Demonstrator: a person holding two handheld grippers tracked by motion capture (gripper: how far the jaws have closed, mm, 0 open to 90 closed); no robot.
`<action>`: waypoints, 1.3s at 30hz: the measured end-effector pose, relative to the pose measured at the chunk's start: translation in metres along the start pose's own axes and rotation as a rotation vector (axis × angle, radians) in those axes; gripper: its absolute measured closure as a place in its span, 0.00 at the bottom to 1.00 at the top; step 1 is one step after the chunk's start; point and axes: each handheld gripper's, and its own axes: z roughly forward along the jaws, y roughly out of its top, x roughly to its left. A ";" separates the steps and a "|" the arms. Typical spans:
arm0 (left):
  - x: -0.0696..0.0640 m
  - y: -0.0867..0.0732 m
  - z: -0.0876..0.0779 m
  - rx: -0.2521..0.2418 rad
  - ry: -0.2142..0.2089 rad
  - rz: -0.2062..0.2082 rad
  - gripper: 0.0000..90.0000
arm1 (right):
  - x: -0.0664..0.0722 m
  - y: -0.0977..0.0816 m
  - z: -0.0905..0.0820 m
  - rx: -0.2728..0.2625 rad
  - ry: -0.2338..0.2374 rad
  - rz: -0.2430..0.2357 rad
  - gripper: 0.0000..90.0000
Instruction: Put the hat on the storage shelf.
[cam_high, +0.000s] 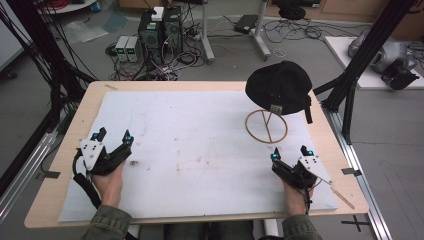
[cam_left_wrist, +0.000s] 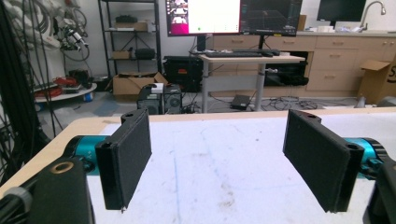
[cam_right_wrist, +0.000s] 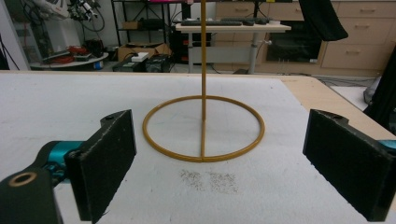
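The left gripper rests low over the near-left part of the white mat, its jaws spread wide with nothing between them. The right gripper sits at the near-right, jaws likewise spread and empty, facing the yellow wire stand just beyond it. A black cap sits on top of that stand, at the far-right part of the wooden table.
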 end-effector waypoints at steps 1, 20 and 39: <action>0.002 -0.002 -0.003 0.001 0.008 -0.008 0.26 | 0.000 0.000 0.000 -0.001 0.001 0.002 0.10; 0.016 -0.021 -0.031 0.028 0.070 -0.005 0.25 | 0.002 -0.004 -0.001 -0.001 -0.002 0.001 0.10; 0.020 -0.022 -0.031 0.030 0.063 -0.010 0.25 | -0.003 -0.005 0.000 0.014 0.004 0.020 0.10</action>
